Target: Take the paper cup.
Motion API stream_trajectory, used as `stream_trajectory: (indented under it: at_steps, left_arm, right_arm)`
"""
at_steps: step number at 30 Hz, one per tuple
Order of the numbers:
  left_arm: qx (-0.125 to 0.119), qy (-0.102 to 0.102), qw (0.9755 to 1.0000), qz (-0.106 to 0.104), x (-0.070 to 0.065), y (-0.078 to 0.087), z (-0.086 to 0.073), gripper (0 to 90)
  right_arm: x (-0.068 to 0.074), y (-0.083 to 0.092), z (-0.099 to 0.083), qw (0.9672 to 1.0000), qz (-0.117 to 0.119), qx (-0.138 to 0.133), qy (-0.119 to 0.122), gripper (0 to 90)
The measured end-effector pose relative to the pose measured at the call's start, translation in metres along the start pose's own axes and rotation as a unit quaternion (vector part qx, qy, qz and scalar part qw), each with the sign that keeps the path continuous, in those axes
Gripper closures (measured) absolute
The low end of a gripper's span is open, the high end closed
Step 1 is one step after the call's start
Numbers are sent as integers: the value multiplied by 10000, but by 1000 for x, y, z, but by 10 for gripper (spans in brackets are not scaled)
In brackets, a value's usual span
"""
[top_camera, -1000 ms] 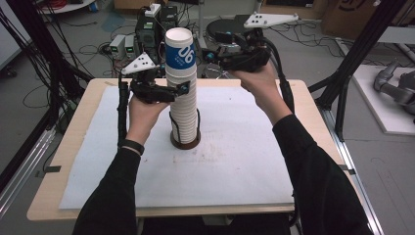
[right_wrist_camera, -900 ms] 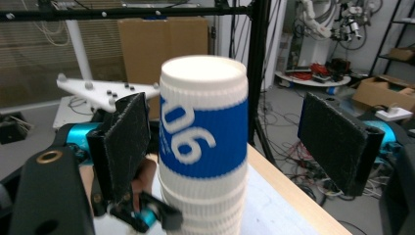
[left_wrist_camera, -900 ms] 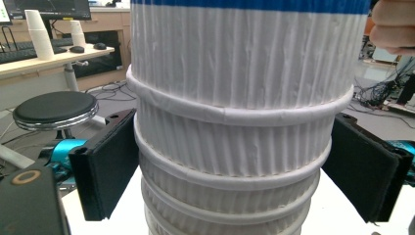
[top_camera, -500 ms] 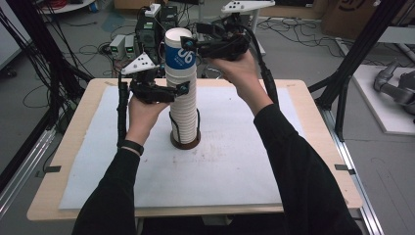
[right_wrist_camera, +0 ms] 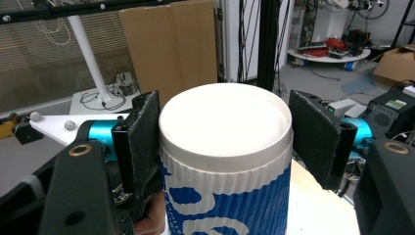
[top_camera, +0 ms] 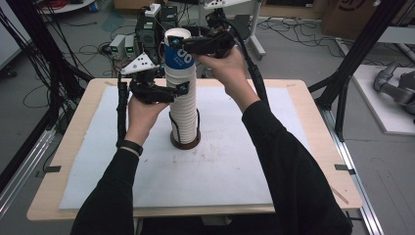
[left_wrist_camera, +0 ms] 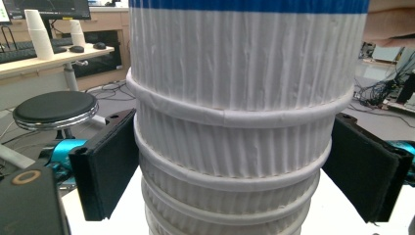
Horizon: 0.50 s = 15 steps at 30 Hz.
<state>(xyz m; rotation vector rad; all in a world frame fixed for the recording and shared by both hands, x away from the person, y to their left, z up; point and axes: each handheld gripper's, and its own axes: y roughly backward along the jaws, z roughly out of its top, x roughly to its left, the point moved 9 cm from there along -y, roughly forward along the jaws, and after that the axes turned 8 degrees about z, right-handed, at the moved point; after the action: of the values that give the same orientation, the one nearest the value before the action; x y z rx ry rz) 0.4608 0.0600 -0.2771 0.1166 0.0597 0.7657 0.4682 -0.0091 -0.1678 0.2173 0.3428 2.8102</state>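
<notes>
The right gripper (top_camera: 182, 47) has just closed its jaws on the blue-printed top cup (right_wrist_camera: 225, 161), upper centre of the high view. The left gripper (top_camera: 182, 89) clamps the white cup stack (left_wrist_camera: 235, 147) below, so separating can begin.

Black sleeves (top_camera: 288, 161), black tools, teal fittings

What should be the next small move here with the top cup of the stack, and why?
Probably lift the right gripper straight up to slide the blue-printed top cup off. Its jaws have just been closing and now sit at that cup's rim. The left gripper brackets the white cup stack lower down, which should keep the remaining cups from rising with it.
</notes>
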Motion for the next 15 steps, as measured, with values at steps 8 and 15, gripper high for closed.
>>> stream_trajectory:
  at_steps: [8, 15]
  left_arm:
    - [-3, -12, 10000, 4, 0, 0, 0, 119]
    - [3, -15, 10000, 8, -1, 0, 0, 119]
  right_arm:
    - [7, 8, 16, 9992, -46, -283, 266, 315]
    - [15, 23, 38, 9968, -92, -638, 464, 315]
